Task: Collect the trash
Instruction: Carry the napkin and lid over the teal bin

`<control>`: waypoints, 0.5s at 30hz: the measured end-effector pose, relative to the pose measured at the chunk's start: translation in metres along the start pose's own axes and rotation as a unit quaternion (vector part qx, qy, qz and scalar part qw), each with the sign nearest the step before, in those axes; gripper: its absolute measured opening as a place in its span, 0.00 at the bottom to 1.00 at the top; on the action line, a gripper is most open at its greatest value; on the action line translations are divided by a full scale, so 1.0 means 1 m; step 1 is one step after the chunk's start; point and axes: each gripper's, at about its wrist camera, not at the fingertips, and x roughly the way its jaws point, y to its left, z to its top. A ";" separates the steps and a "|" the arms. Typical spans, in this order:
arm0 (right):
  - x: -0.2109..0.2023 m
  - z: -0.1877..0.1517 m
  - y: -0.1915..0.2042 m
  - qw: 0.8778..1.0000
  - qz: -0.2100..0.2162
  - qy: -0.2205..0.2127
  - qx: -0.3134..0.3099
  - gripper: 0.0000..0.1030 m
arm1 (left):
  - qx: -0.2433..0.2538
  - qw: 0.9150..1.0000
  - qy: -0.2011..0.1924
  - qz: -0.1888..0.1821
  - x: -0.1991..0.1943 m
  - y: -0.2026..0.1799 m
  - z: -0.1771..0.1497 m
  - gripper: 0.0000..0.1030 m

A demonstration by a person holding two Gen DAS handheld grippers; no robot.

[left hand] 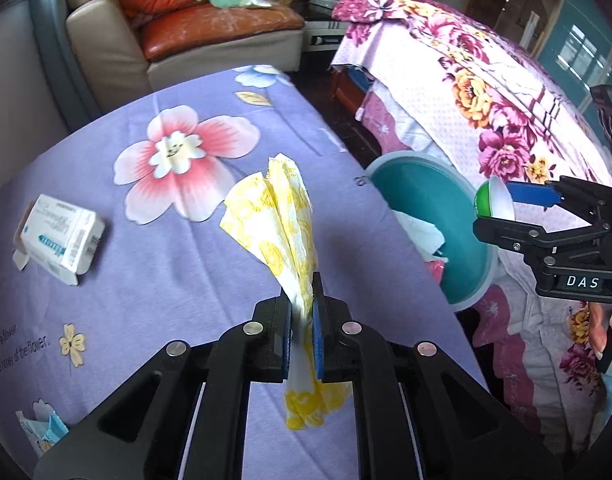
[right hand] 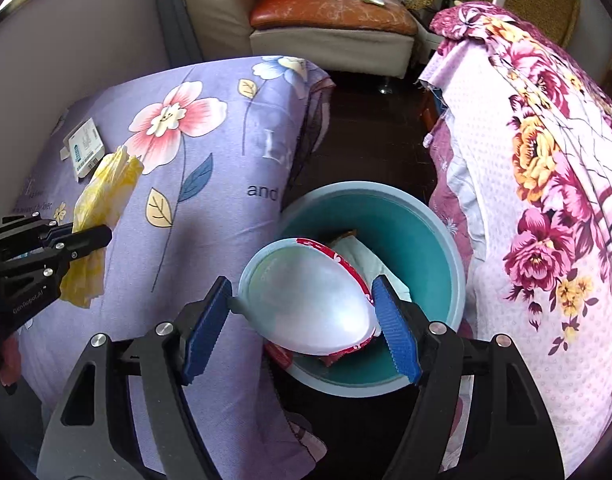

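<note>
My left gripper [left hand: 304, 316] is shut on a crumpled yellow-and-white napkin [left hand: 274, 224] and holds it above the purple floral bedspread [left hand: 146, 280]; it also shows in the right wrist view [right hand: 102, 196]. My right gripper [right hand: 306, 316] is shut on a squashed white paper cup [right hand: 306, 300] with a red rim, held over the teal trash bin [right hand: 417, 240]. From the left wrist view the bin [left hand: 421, 204] stands on the floor to the right, with my right gripper [left hand: 501, 208] and the cup [left hand: 493, 202] above it. White and red trash lies inside.
A white cardboard box [left hand: 60, 238] lies on the bedspread at the left. Torn blue-white packaging [left hand: 42, 434] lies near the front left edge. A second bed with a pink floral cover [right hand: 545, 200] stands right of the bin. A beige sofa [right hand: 325, 20] is behind.
</note>
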 end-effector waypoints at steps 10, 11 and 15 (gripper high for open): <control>-0.014 -0.014 -0.061 0.999 -0.023 -0.017 0.045 0.67 | 0.040 0.998 0.010 -0.046 0.033 -0.084 0.031 0.09; -0.015 -0.014 -0.065 0.998 -0.024 -0.018 0.048 0.67 | 0.043 0.998 0.012 -0.050 0.036 -0.088 0.033 0.09; -0.015 -0.014 -0.078 0.998 -0.030 -0.020 0.057 0.67 | 0.052 0.997 0.017 -0.059 0.047 -0.104 0.040 0.09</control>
